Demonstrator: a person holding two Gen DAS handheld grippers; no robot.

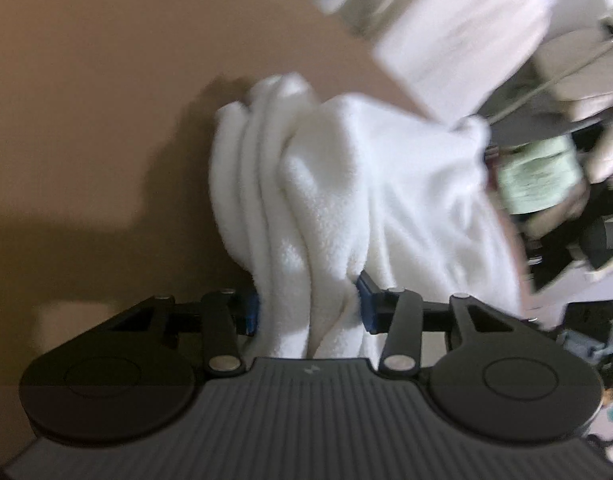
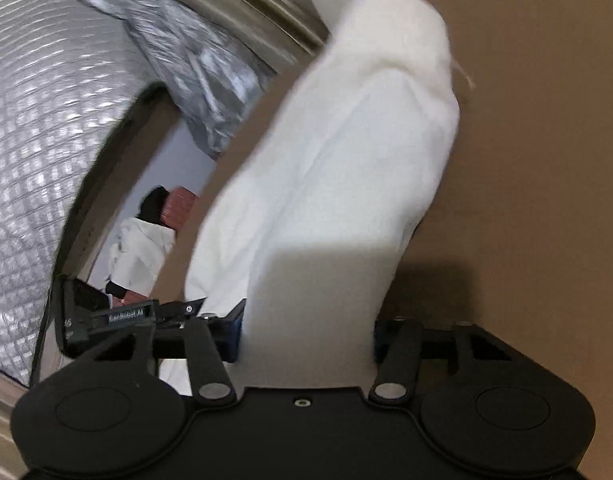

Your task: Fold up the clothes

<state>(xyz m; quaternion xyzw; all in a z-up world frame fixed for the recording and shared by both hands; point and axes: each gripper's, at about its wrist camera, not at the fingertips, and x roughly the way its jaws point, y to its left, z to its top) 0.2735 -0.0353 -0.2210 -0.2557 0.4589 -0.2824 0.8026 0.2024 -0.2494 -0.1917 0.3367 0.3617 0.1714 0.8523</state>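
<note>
Clamping one white towel point(image 1: 346, 200) above a tan tabletop point(image 1: 86, 100): left gripper point(image 1: 308, 308), right gripper point(image 2: 306, 332).

Left claw point(image 1: 308, 304): blue pads point(image 1: 366, 304) pinched on bunched white cloth point(image 1: 326, 200), pointing forward and downward. Right claw point(image 2: 306, 332): jaws wider, clamped on a thick fold of the same cloth, also angled down. Both views motion-blurred.

A white, fluffy towel-like cloth point(image 1: 346, 184) is bunched into soft vertical folds above a brown surface. In the right wrist view the same white cloth point(image 2: 338, 184) appears as a long draped band, blurred, probably lifted at both ends.
</note>
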